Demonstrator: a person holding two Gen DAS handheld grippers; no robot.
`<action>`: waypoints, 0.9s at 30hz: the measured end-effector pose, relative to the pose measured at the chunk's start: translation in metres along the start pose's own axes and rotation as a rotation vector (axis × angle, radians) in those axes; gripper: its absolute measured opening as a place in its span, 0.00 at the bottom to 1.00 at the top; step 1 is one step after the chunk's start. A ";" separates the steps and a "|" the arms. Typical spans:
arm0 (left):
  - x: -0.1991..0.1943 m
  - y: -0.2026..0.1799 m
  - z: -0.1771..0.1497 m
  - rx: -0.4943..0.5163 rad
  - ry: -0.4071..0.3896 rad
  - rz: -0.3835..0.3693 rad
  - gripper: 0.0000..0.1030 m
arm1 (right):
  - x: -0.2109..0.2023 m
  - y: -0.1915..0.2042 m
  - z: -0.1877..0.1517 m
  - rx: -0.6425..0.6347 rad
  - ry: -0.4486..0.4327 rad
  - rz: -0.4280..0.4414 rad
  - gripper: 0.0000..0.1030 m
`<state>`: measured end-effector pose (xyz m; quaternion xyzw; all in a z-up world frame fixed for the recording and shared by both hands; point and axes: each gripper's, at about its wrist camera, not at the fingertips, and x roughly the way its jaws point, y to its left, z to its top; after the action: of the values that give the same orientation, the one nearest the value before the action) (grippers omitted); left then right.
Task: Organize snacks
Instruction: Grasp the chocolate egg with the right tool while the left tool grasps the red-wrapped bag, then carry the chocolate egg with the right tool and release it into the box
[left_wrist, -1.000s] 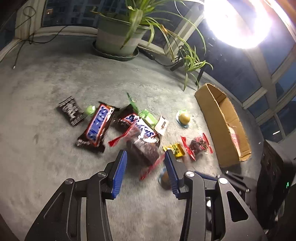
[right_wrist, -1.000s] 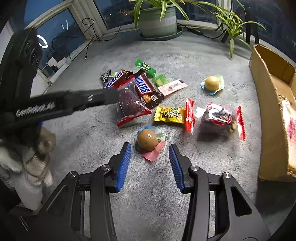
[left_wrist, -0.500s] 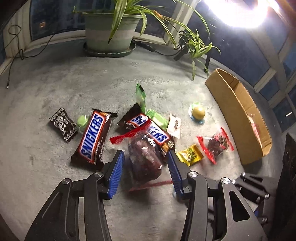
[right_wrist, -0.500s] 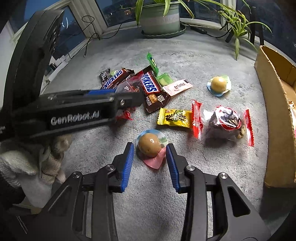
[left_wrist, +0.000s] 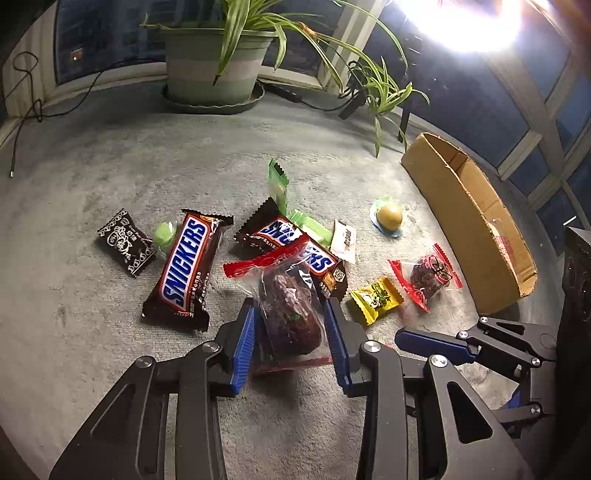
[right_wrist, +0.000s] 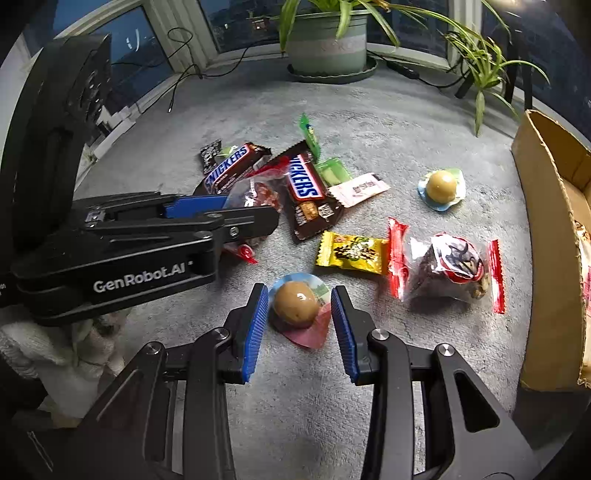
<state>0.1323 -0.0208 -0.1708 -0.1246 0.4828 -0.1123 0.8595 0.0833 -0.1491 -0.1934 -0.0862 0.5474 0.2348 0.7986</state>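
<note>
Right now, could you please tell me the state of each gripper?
Left gripper: open, jaws either side of the red-sealed bag, not clamped.
Right gripper: open, jaws either side of the round candy, not clamped.

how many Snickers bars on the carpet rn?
2. One brown-wrapped Snickers bar lies left of the pile; the other Snickers bar sits mid-pile, partly under the clear red-edged snack bag. More could be hidden.
</note>
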 end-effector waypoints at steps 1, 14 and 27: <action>0.001 -0.001 0.001 0.001 -0.001 0.000 0.32 | 0.002 0.001 0.000 -0.006 0.006 0.001 0.29; -0.008 0.001 -0.004 0.011 -0.022 0.006 0.27 | -0.003 -0.004 -0.003 0.012 0.005 0.028 0.25; -0.048 -0.010 -0.004 0.010 -0.103 -0.040 0.27 | -0.058 -0.018 -0.002 0.065 -0.100 0.061 0.24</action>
<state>0.1033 -0.0158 -0.1308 -0.1356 0.4348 -0.1252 0.8814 0.0730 -0.1818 -0.1438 -0.0319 0.5166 0.2451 0.8198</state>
